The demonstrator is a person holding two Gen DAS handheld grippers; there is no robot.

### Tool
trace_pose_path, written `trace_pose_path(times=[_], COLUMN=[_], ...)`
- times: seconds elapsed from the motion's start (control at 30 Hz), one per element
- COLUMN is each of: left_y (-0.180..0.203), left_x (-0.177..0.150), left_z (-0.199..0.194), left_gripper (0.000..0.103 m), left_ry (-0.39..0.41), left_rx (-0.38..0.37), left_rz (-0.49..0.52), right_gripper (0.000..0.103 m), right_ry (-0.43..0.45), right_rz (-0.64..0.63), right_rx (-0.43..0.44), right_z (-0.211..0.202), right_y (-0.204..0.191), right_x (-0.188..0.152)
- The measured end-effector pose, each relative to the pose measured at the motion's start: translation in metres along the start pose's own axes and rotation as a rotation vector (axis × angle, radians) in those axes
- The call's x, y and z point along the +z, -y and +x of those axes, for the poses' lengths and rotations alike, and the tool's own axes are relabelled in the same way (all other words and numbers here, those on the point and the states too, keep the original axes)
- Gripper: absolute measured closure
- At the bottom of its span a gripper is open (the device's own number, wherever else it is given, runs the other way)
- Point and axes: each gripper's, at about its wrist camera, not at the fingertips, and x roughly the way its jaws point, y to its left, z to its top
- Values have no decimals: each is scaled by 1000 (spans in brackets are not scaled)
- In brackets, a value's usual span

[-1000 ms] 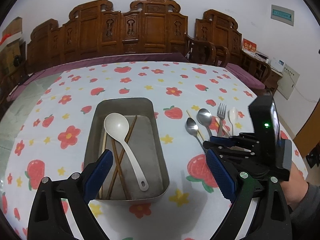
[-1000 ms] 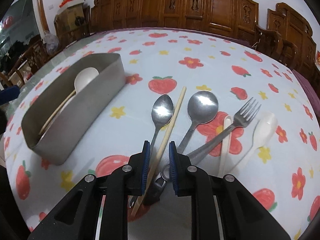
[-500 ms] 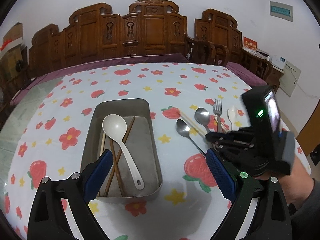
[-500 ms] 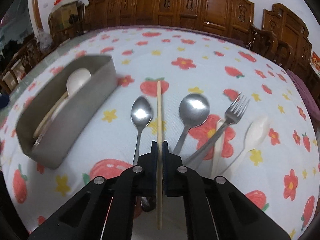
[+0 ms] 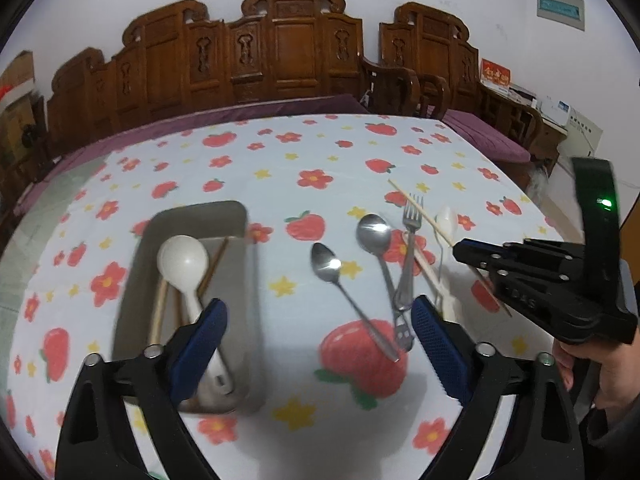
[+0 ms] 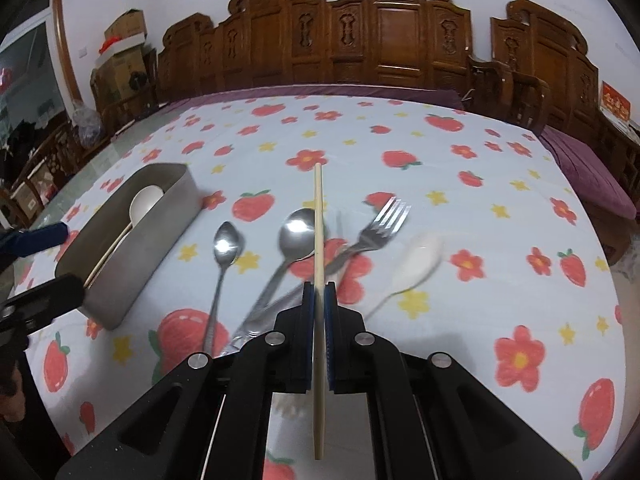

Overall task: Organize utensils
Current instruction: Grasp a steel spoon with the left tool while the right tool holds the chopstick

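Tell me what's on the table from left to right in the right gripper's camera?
metal tray → small metal spoon → big metal spoon → chopstick held in the right gripper → fork → white plastic spoon.

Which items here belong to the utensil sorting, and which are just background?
Job:
chopstick in right gripper
metal tray
small spoon
large spoon
fork
white spoon

Background:
carved wooden bench
cardboard boxes

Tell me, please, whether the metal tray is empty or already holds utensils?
Not empty. The tray holds a white spoon and chopsticks lying flat inside.
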Motion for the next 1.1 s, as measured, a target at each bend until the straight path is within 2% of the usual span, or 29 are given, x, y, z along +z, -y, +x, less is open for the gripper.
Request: trace_pose_path(times=[0.2,0.5,0.83,0.97,1.1], left_y=[14,25,12,7,5], left_x=[11,23,27,26,24], left_z=[26,71,113,123,128], left_gripper=[30,46,62,63,70], left_ry=[-20,-50,-115,-140,-156], left_rx=[12,46,89,90,91], left_rz=[4,23,-22,-44,-47], right_gripper=[97,97,97,97,97], right_ry=[14,24,19,20,21], right_rz=[42,53,61,66,58], right_rx=[19,41,53,56,61], right_z=[-6,-7,-4,-5,-5], right_y=[18,21,24,24,22], right_x=[1,6,7,7,6])
